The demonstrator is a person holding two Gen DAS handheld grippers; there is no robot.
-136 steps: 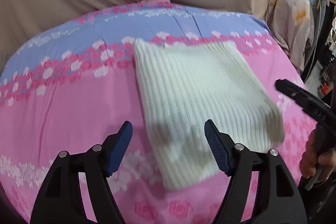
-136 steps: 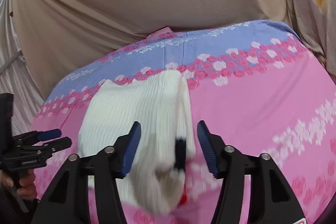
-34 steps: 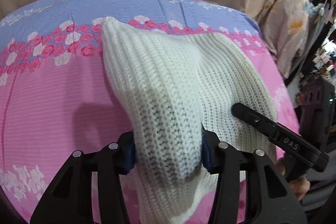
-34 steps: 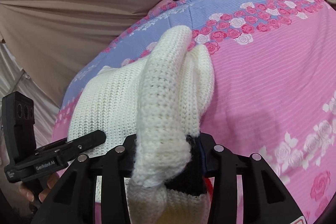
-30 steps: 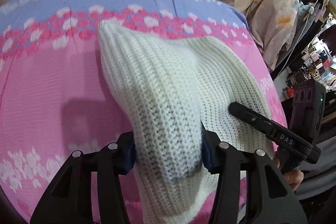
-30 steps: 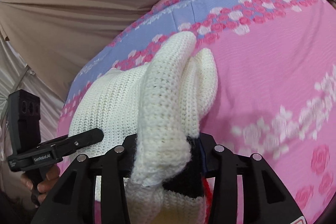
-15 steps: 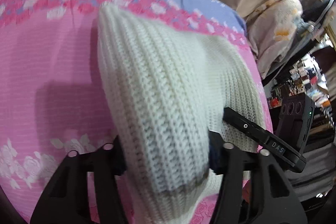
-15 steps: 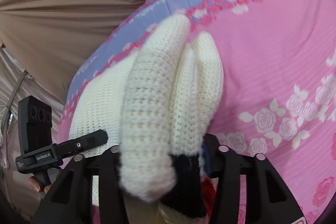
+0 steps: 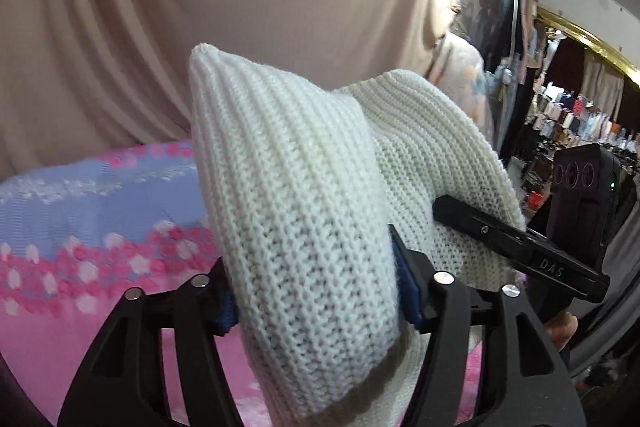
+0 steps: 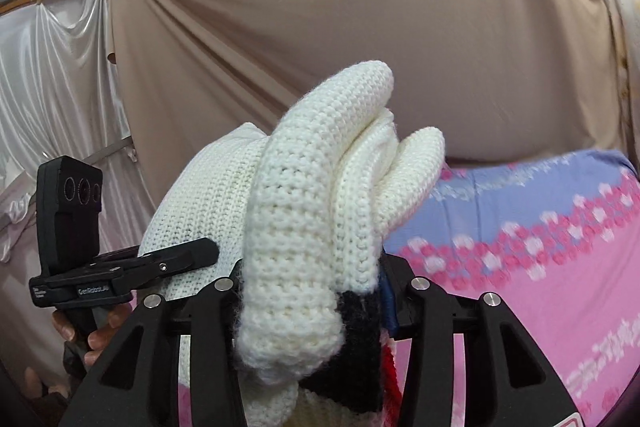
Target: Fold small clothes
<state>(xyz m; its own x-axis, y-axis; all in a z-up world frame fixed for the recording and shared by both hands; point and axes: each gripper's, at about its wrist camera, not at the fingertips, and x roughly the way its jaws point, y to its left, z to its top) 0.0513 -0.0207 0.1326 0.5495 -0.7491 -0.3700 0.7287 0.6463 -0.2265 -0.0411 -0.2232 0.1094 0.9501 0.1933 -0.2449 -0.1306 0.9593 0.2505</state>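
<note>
Left wrist view: your left gripper [image 9: 316, 297] is clamping a thick fold of the white knit [image 9: 296, 211], holding it up above the pink bedspread [image 9: 60, 267]; the right gripper [image 9: 516, 239] is pressing its far side.

Right wrist view: your right gripper [image 10: 310, 301] is pinching the knit's [image 10: 304, 195] bunched edge, apparently with a dark band there, beside the left gripper [image 10: 132, 271].

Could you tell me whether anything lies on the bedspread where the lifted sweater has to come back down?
Nothing visible does. Both tongs, left and right, hold the sweater up, and the bedspread shows bare, though the sweater hides part of it.
</note>
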